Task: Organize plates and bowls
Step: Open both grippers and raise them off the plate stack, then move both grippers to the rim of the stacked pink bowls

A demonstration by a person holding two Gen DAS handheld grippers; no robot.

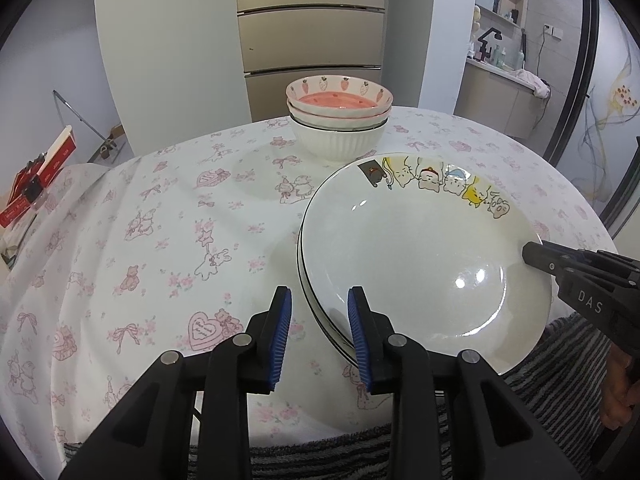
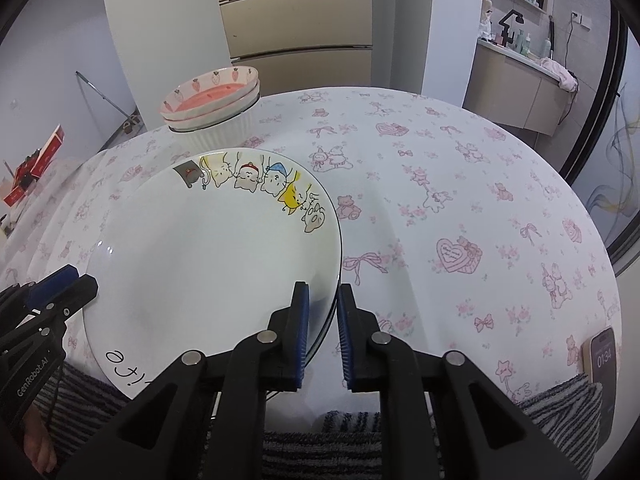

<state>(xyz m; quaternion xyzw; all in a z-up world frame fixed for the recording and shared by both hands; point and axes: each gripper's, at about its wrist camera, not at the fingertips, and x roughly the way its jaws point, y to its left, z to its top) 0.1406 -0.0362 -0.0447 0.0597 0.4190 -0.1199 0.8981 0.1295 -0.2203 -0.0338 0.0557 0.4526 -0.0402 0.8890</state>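
A white plate with cartoon cats [image 1: 420, 256] tops a stack of plates at the near edge of the table; it also shows in the right wrist view [image 2: 208, 264]. My left gripper [image 1: 320, 336] is open, its jaws straddling the stack's left rim. My right gripper [image 2: 323, 332] is open, its jaws straddling the stack's right rim. Each gripper shows in the other's view, the right one [image 1: 536, 256] and the left one [image 2: 76, 280]. A stack of bowls [image 1: 339, 120] stands behind the plates, two pink strawberry bowls in a white ribbed bowl [image 2: 218, 124].
The round table has a white cloth with pink prints [image 1: 160, 240]. A phone [image 2: 602, 360] lies at the near right edge. A striped towel [image 2: 360, 432] lies along the near edge. A fridge [image 1: 312, 32] stands behind the table. Red boxes [image 1: 36, 184] sit at far left.
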